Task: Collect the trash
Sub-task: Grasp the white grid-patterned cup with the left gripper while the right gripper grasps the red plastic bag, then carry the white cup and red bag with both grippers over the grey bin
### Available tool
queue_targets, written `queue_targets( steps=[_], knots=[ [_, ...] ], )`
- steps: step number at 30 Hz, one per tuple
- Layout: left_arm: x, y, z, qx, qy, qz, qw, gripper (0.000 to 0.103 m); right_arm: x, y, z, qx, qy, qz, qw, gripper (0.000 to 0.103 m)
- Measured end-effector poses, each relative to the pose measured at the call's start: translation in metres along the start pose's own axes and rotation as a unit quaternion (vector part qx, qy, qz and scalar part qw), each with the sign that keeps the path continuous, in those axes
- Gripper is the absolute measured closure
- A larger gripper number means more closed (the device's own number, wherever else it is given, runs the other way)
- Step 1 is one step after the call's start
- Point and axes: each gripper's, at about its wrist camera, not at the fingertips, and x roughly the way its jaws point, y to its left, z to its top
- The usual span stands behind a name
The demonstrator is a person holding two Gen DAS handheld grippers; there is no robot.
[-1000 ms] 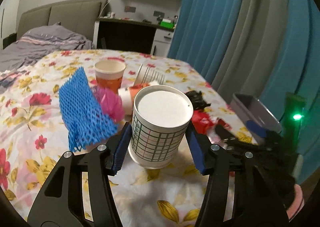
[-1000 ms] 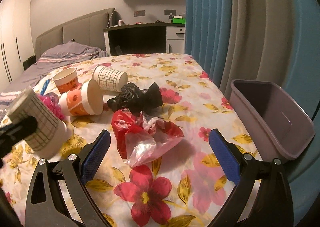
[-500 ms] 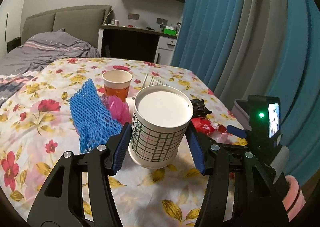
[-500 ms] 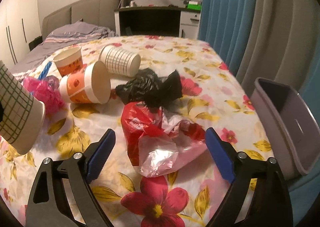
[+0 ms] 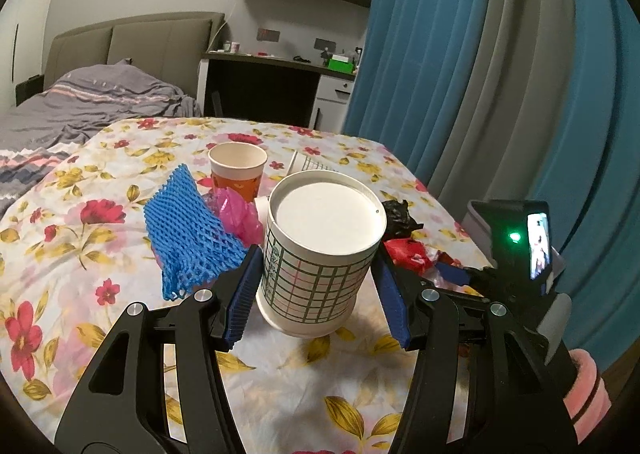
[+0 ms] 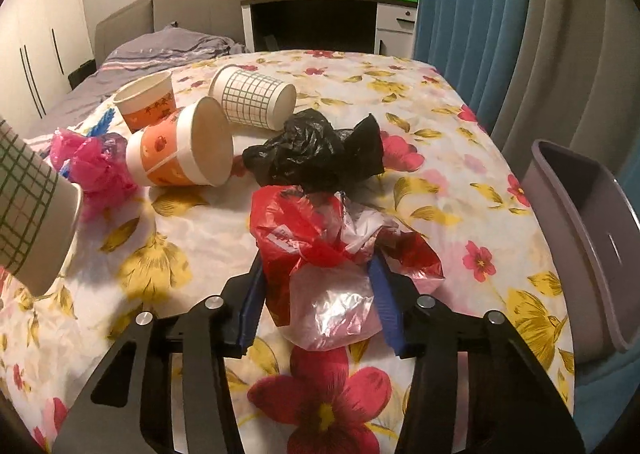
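A: We start at the left gripper point(image 5: 318, 286). Its 2 blue pads are clamped on the sides of a white cup with a green grid point(image 5: 320, 254), which we hold tilted above the flowered bedspread point(image 5: 80, 254), its flat white bottom turned toward the camera.

B: And the right gripper point(image 6: 320, 298)? We see its jaws have just been closing, and they now press in on both sides of a crumpled red and clear plastic bag point(image 6: 320, 254) that lies on the cloth.

A: Agreed, the bag bulges between the pads. Just beyond it we see a black plastic bag point(image 6: 320, 150), touching the red one at its far edge.

B: Past that, 1 more grid cup point(image 6: 252, 98) lies on its side. An orange and white cup point(image 6: 180, 152) also lies on its side, mouth toward us, and another orange cup point(image 6: 148, 100) stands upright behind it.

A: To the left of those we have a pink plastic wad point(image 6: 96, 166), and from the left camera a blue foam net point(image 5: 188, 238) beside it.

B: At the right edge of the bed stands a grey bin point(image 6: 592, 238), near the blue curtain point(image 6: 460, 14).
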Motion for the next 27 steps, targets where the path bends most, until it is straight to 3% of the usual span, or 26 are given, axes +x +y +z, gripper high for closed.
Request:
queue_targets(
  steps=[14, 27],
  knots=[
    [-0.005, -0.022, -0.001, 0.015, -0.005, -0.017, 0.9997, 0.048, -0.071, -0.021, -0.023, 0.025, -0.063, 0.010, 0.998, 0.055],
    [-0.016, -0.035, -0.002, 0.026, -0.014, -0.023, 0.9993, 0.048, -0.111, -0.044, -0.030, 0.052, -0.117, 0.010, 0.992, 0.054]
  ],
)
